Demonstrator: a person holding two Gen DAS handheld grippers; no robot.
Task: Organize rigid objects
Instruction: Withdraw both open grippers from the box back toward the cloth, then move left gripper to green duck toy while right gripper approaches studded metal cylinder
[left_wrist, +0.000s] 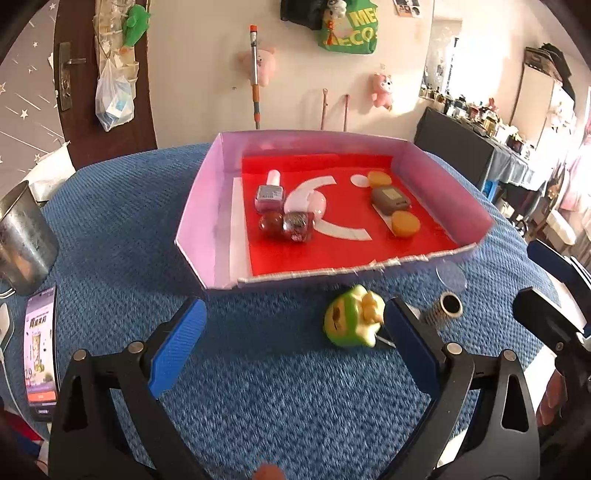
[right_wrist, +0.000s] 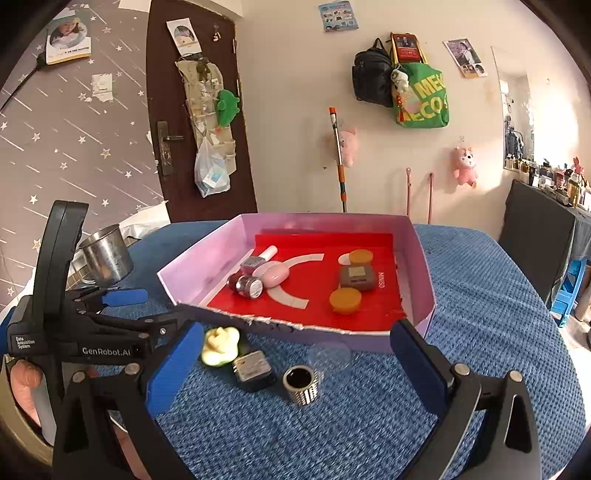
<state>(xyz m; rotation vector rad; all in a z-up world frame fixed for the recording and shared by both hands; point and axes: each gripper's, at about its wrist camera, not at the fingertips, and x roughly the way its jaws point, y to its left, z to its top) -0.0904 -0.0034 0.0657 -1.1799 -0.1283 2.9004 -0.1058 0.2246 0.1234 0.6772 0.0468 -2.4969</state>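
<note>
Left tool (left_wrist: 295, 339) beside green toy (left_wrist: 351, 319)

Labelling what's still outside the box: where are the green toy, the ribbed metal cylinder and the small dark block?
green toy (left_wrist: 349, 320), left wrist view, on its green face.
ribbed metal cylinder (right_wrist: 302, 384), right wrist view, on its side.
small dark block (right_wrist: 252, 369), right wrist view, on its top.

Surface (right_wrist: 461, 295): blue, woven texture. Box (right_wrist: 192, 273): lilac walls, red floor with white arcs. Two caps (right_wrist: 345, 300) inside: orange. Toy (left_wrist: 349, 321) at 6 o'clock of box: green-yellow. Fingers (right_wrist: 173, 369): blue pads, black frames. Ribbed cylinder (right_wrist: 301, 384): silver.
</note>
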